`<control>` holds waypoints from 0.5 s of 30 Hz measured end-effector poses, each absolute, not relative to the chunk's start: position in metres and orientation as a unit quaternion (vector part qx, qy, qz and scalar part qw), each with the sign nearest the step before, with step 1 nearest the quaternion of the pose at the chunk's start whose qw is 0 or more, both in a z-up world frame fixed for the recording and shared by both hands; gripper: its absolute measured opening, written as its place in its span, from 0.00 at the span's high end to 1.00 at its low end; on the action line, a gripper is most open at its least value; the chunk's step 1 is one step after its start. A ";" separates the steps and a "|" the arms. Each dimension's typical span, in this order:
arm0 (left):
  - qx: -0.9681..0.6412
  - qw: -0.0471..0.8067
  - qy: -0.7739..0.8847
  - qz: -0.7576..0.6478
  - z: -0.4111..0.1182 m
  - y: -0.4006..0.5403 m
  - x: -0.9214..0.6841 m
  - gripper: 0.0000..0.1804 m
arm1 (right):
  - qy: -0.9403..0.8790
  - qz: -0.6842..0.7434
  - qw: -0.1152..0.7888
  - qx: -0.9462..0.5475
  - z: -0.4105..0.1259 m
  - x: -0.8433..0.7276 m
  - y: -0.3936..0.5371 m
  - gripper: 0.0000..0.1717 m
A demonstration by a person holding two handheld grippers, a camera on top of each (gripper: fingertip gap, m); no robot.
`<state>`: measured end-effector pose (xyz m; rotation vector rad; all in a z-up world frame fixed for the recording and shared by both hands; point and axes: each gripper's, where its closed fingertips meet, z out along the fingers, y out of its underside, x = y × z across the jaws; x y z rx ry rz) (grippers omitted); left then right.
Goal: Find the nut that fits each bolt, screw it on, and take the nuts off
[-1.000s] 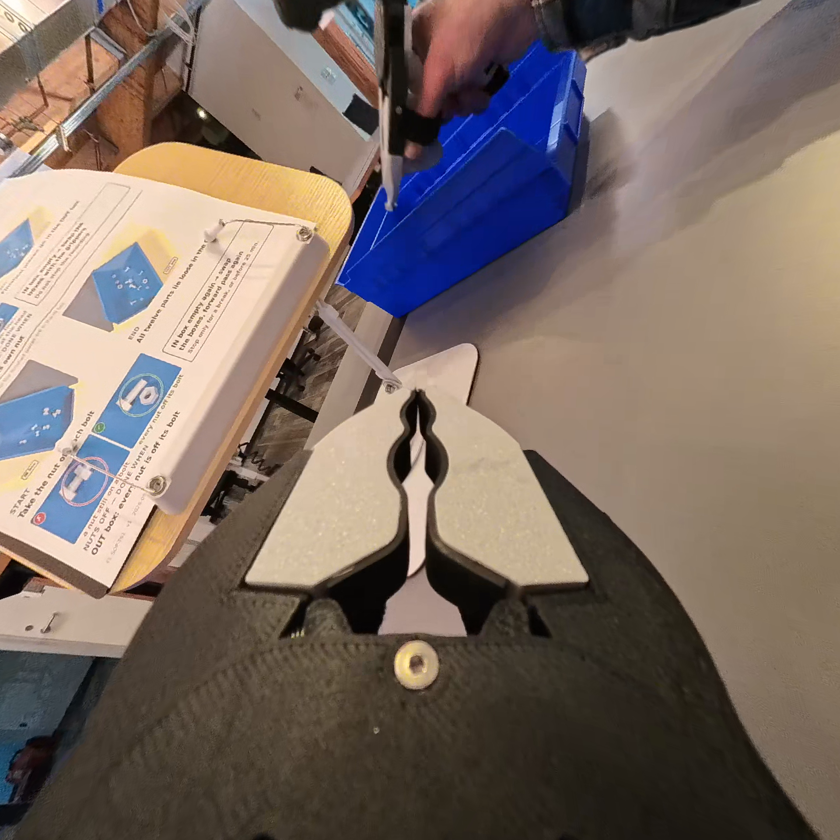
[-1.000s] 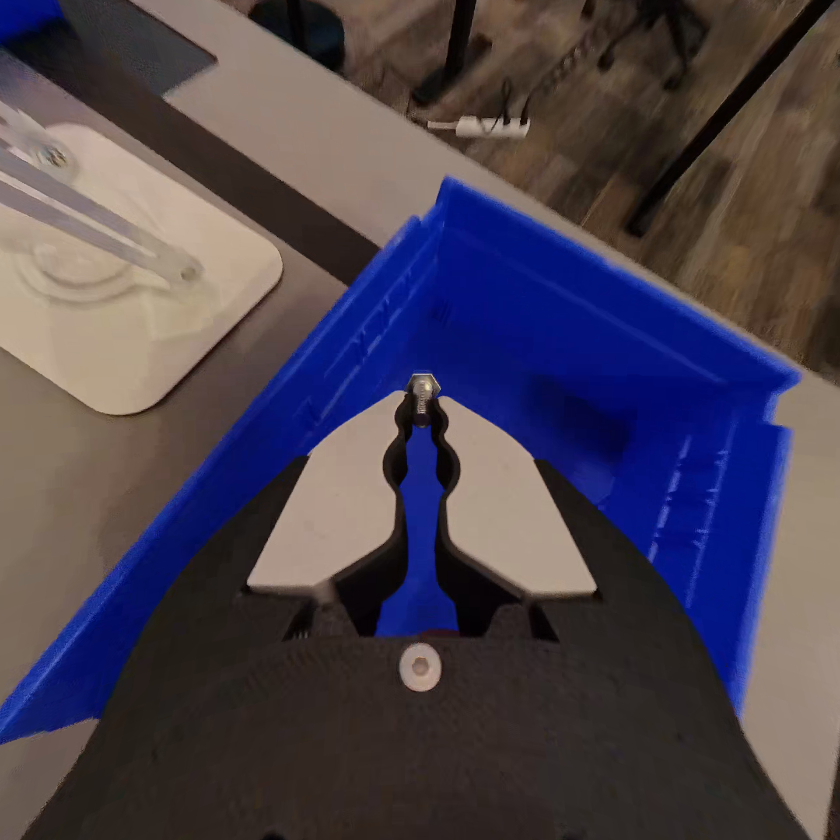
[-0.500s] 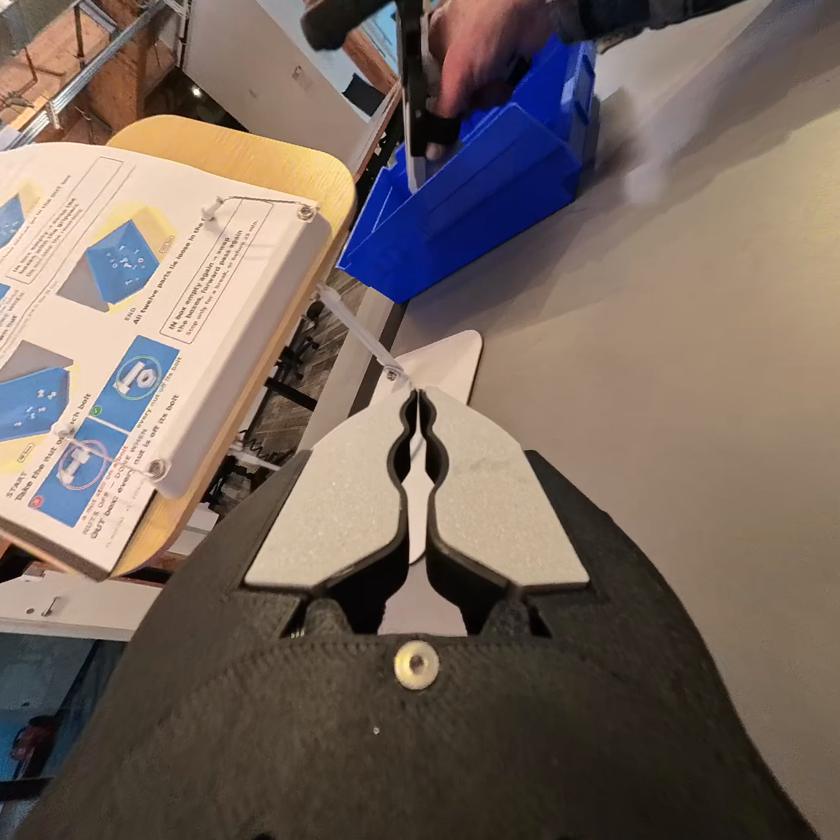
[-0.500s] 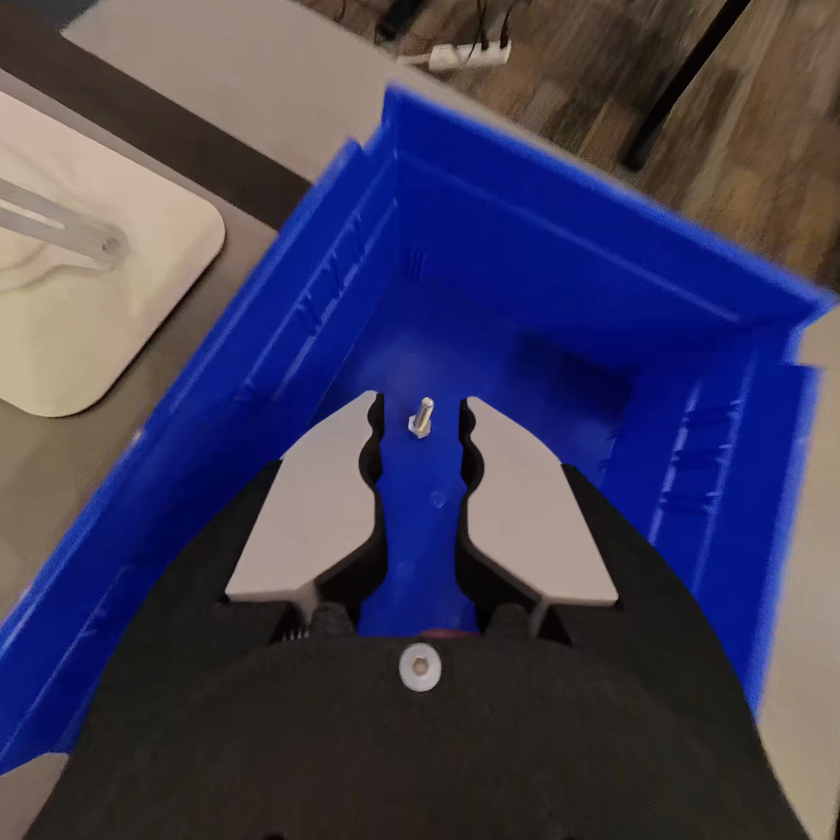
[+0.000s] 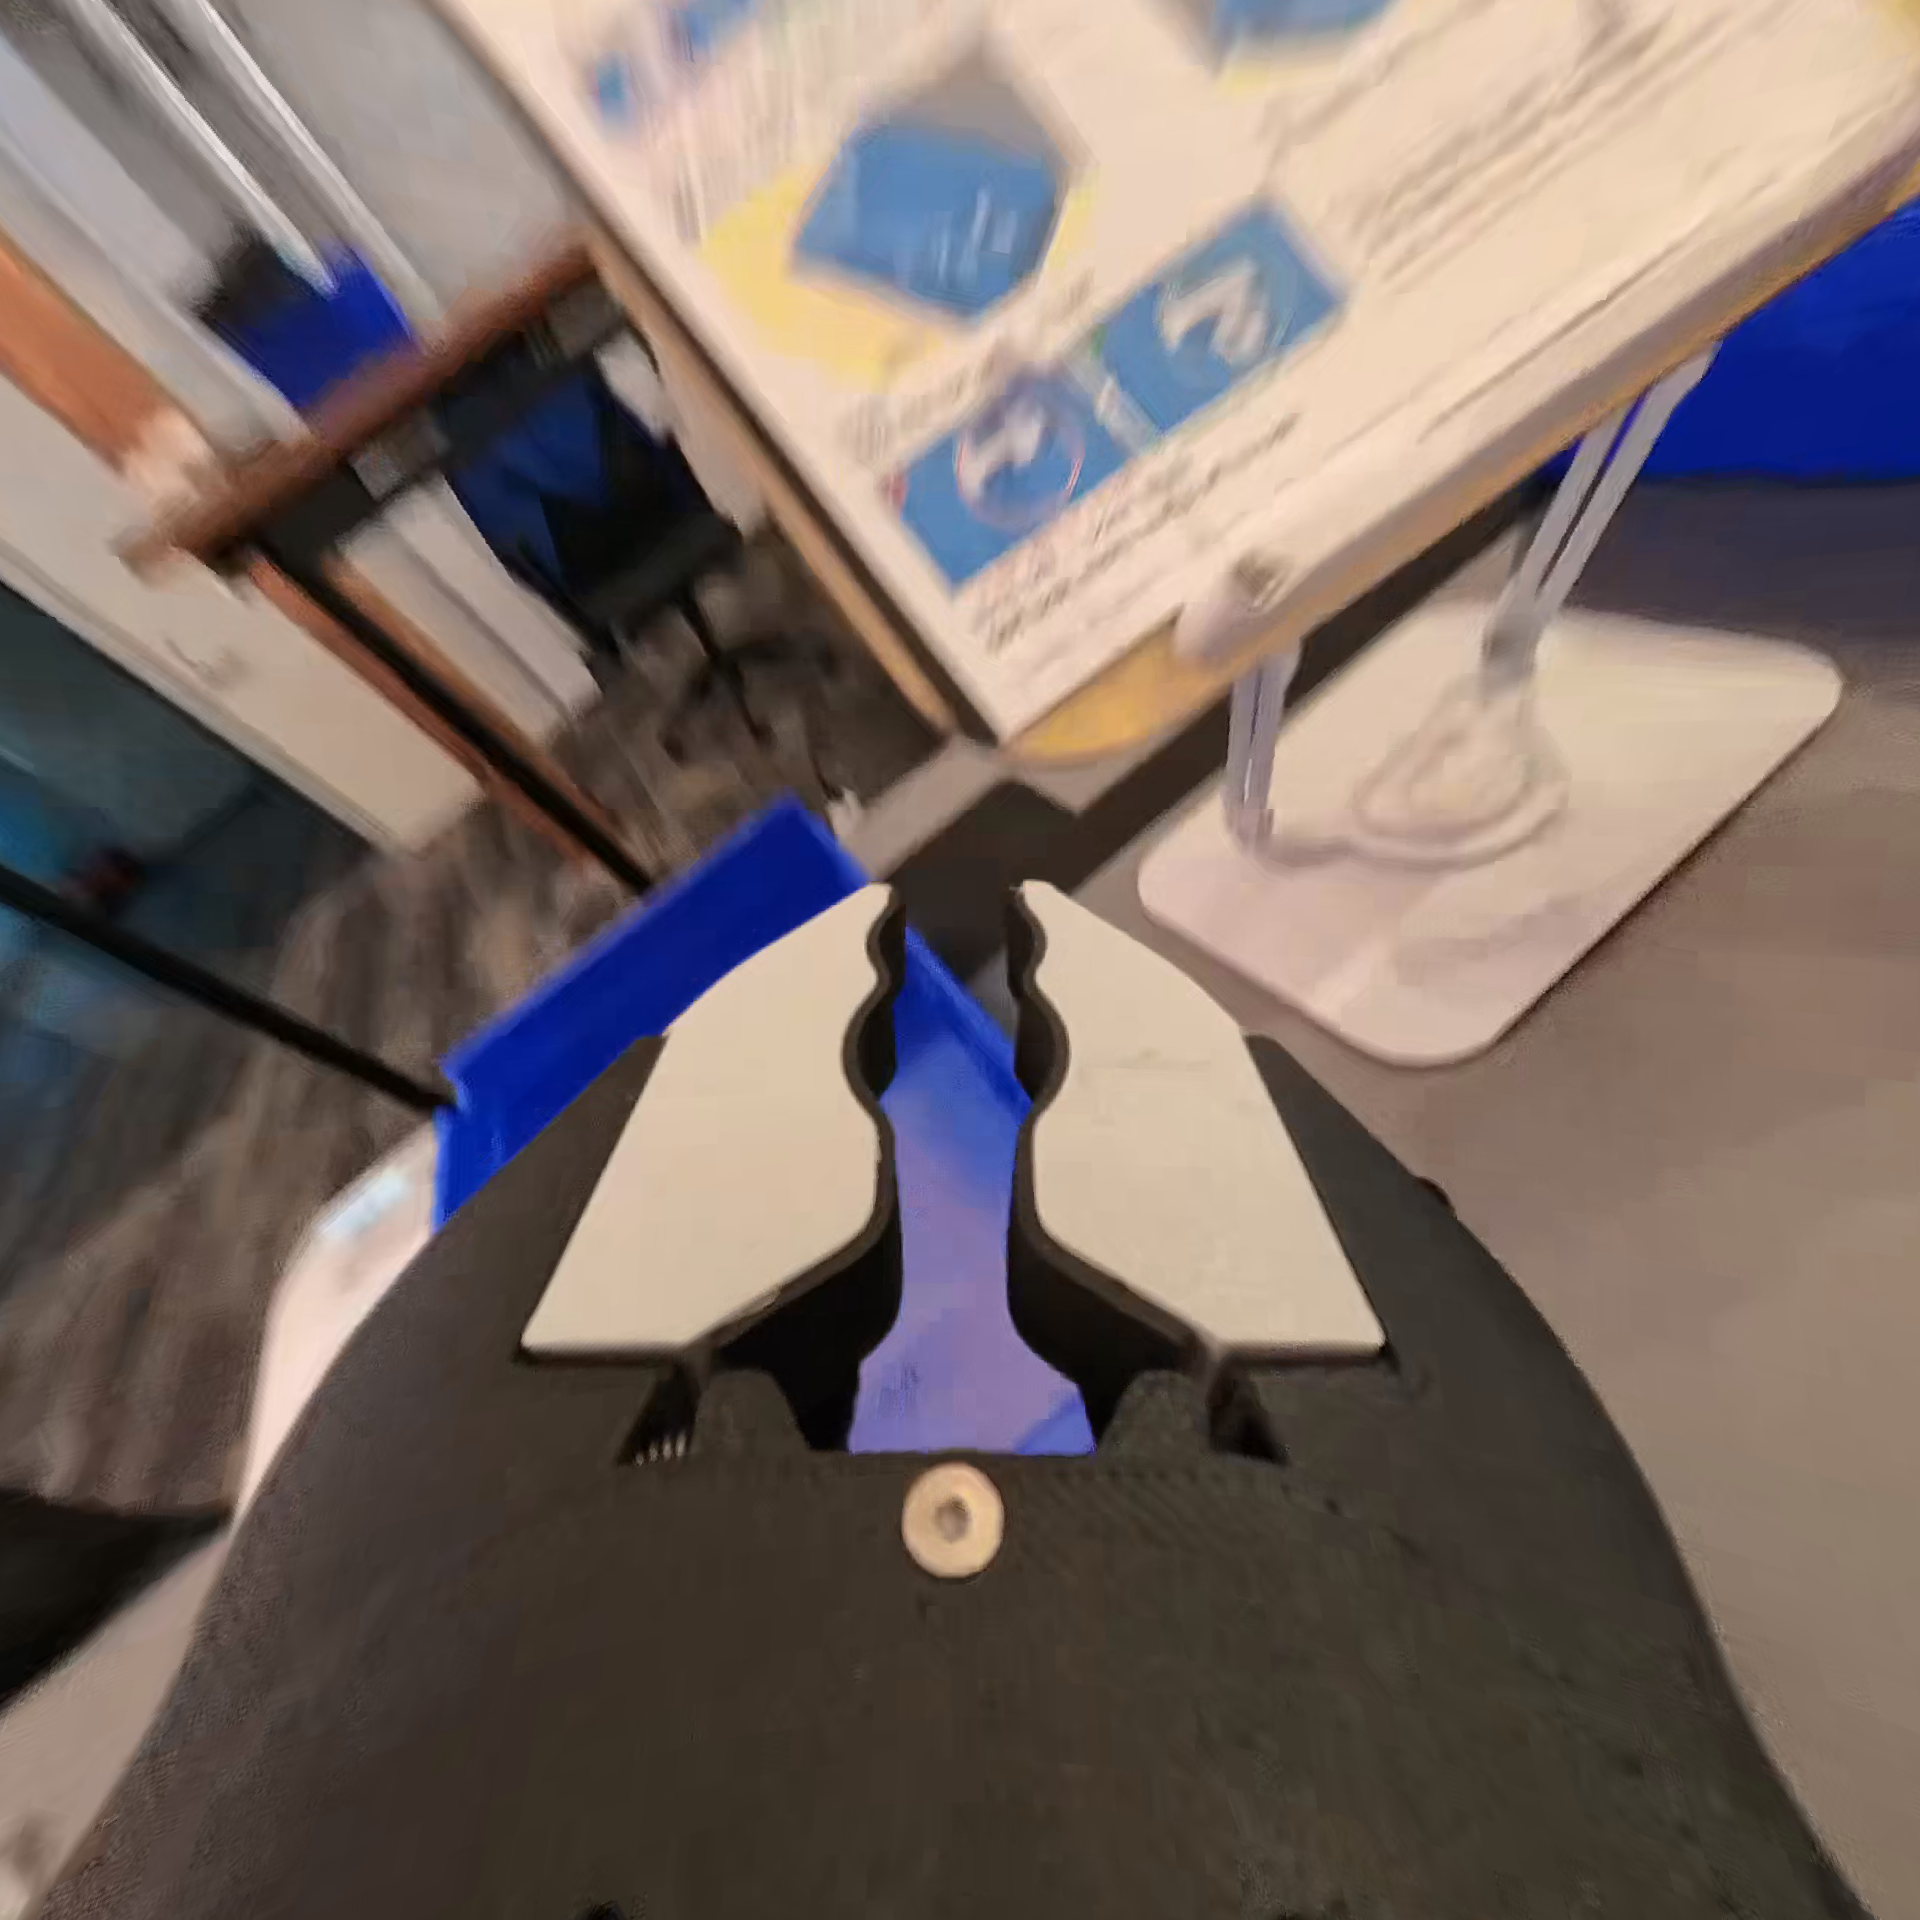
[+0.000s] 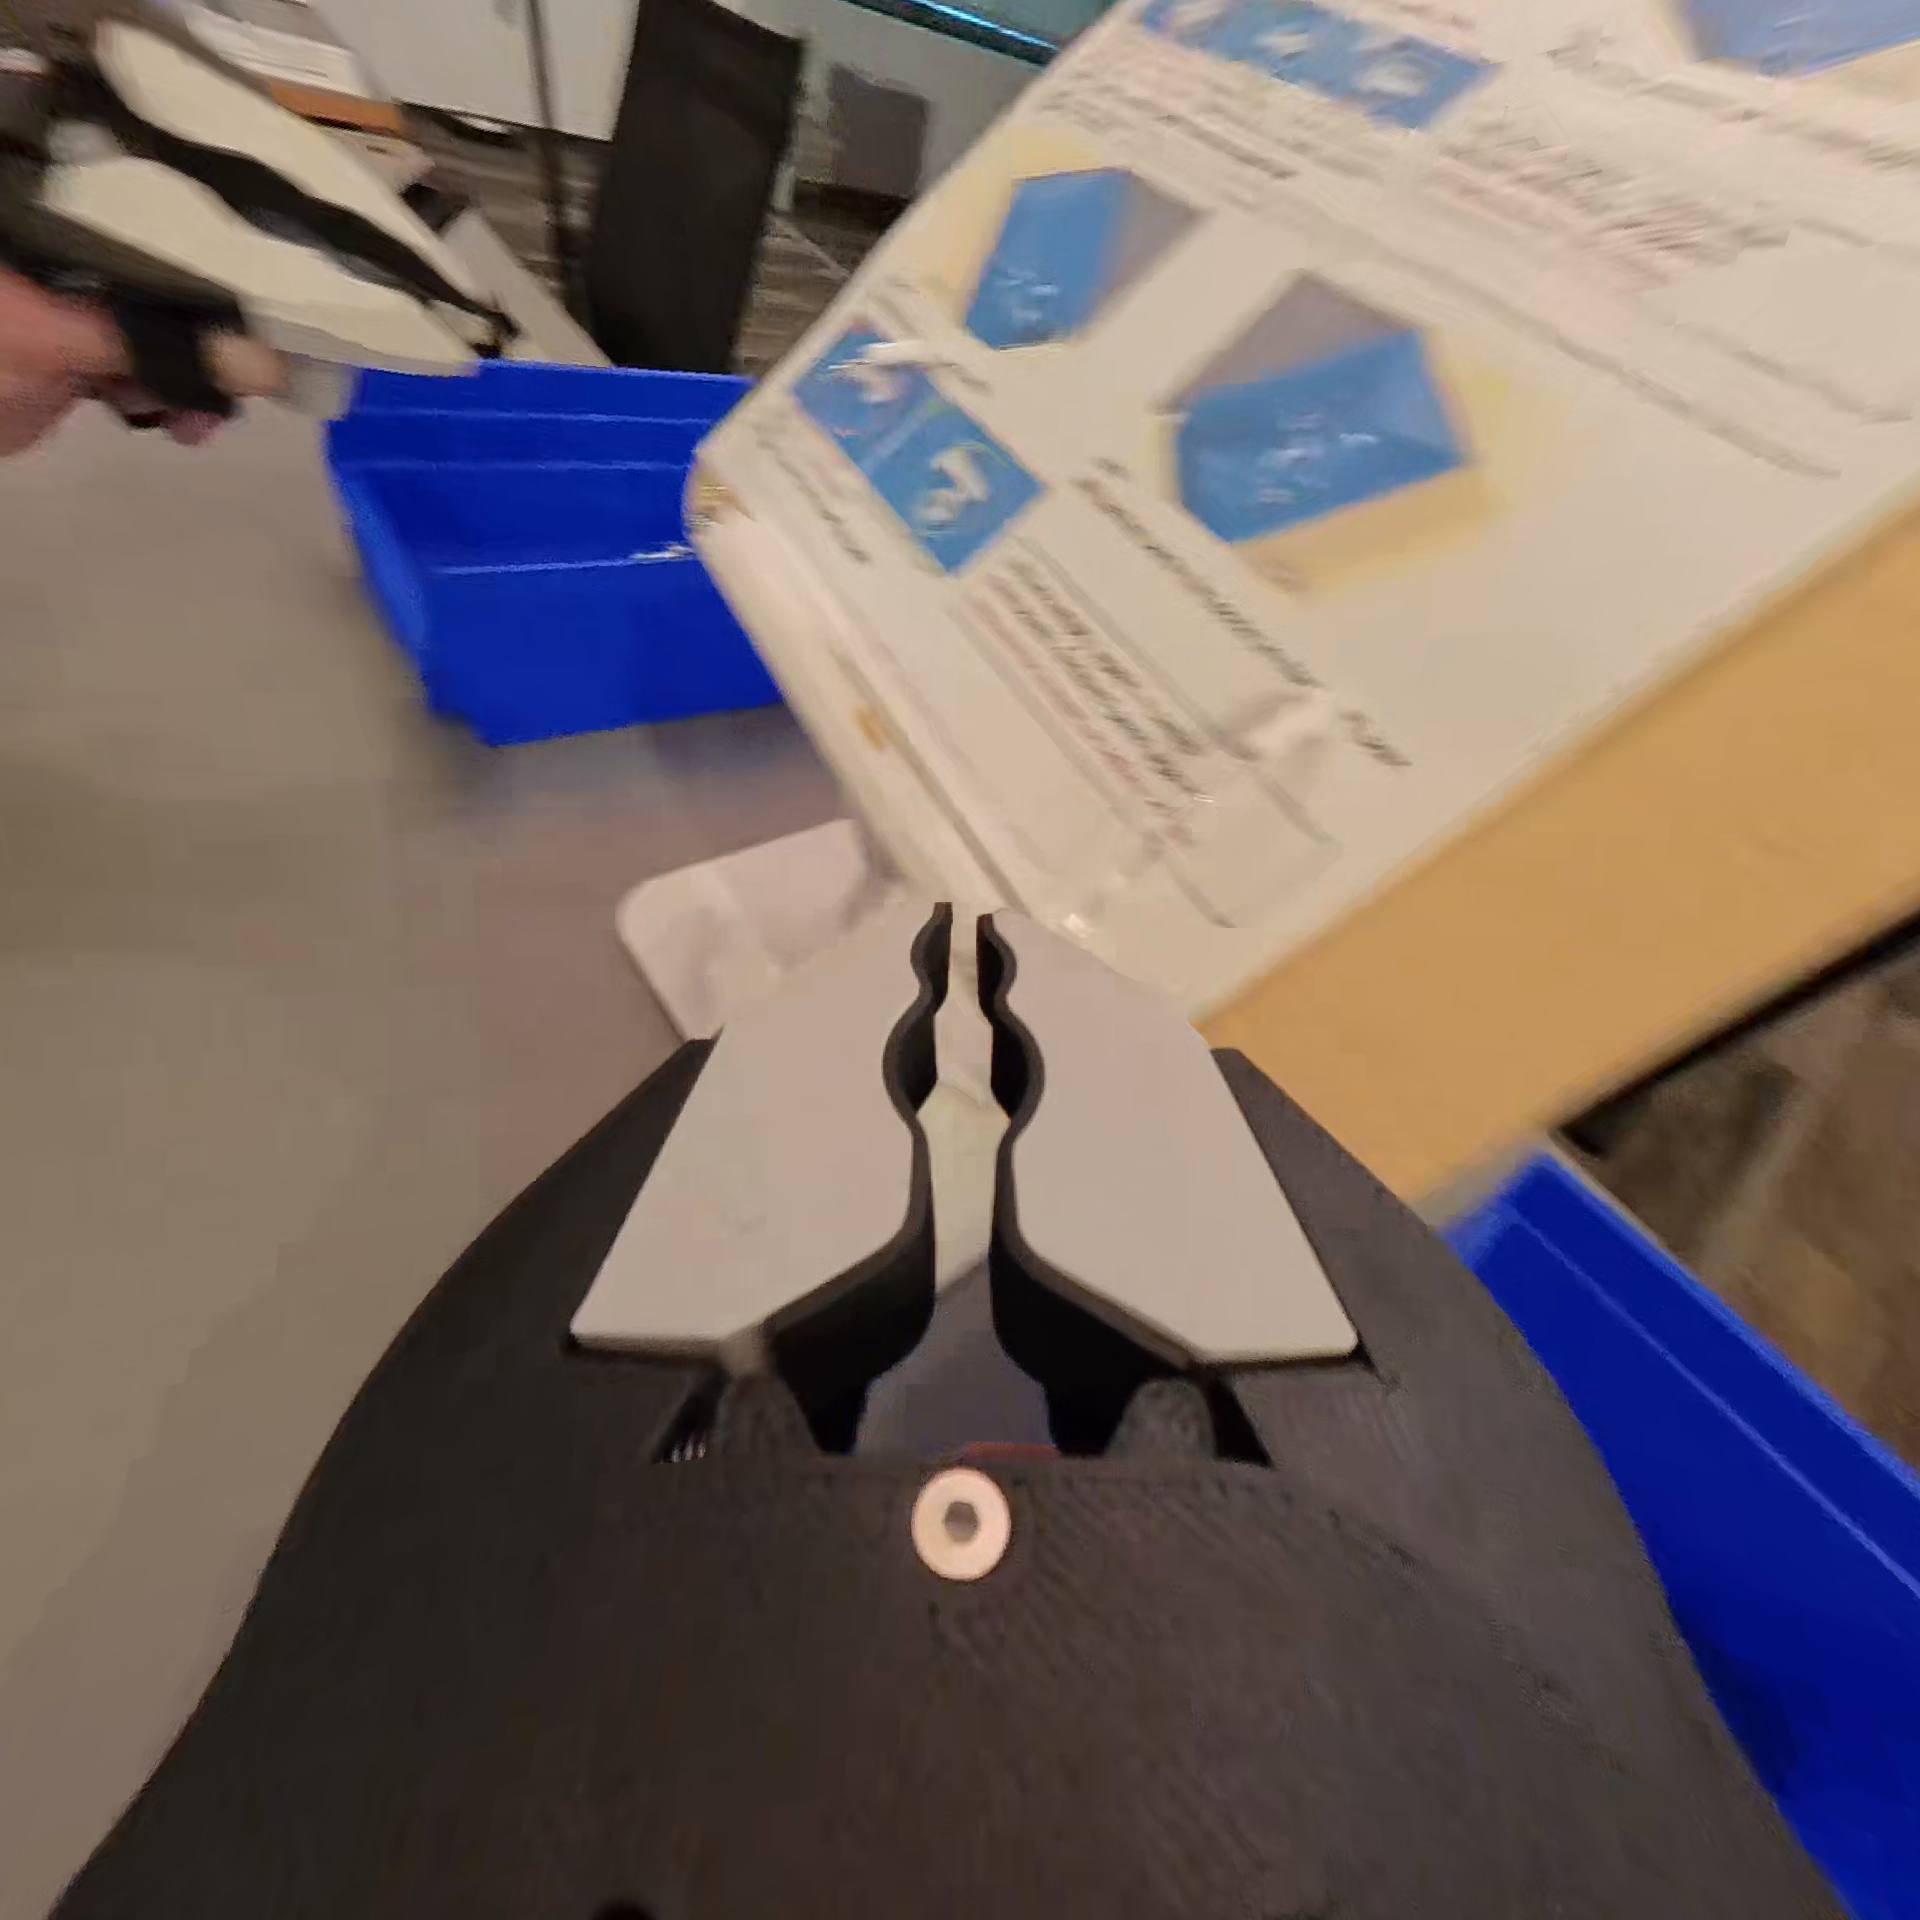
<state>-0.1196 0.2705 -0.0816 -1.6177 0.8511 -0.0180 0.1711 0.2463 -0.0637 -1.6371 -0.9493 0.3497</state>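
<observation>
1. I am holding my left tool [image 5: 948, 904] over the left bin [image 5: 665, 966], its fingers apart with nothing between them.
2. My right tool [image 6: 961, 920] is nearly together and bare, pointing at the card stand [image 6: 727, 914].
3. No bolt or nut is showing clearly; both views are blurred.
4. I am judging it best to steady both tools, look into a bin, then pick.

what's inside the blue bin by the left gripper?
In the right wrist view, the blue bin shows a faint pale glint near its right inner edge, too blurred to identify. The instruction board covers its right end.
</observation>
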 end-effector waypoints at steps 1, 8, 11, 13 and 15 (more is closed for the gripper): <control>-0.736 0.573 0.361 -0.016 -0.094 0.280 -0.130 0.90 | -0.416 0.164 0.563 -0.695 -0.074 0.154 0.241 0.97; -0.888 0.360 0.286 0.006 -0.193 0.334 -0.193 0.79 | -0.470 0.206 0.502 -0.696 -0.175 0.080 0.225 0.98; -0.914 0.314 0.255 0.012 -0.222 0.344 -0.213 0.78 | -0.478 0.221 0.478 -0.703 -0.203 0.070 0.220 0.98; -0.930 0.275 0.242 0.031 -0.235 0.345 -0.227 0.77 | -0.479 0.229 0.469 -0.705 -0.210 0.067 0.219 0.97; -0.937 0.266 0.227 0.011 -0.242 0.348 -0.228 0.77 | -0.482 0.233 0.465 -0.706 -0.214 0.066 0.218 0.97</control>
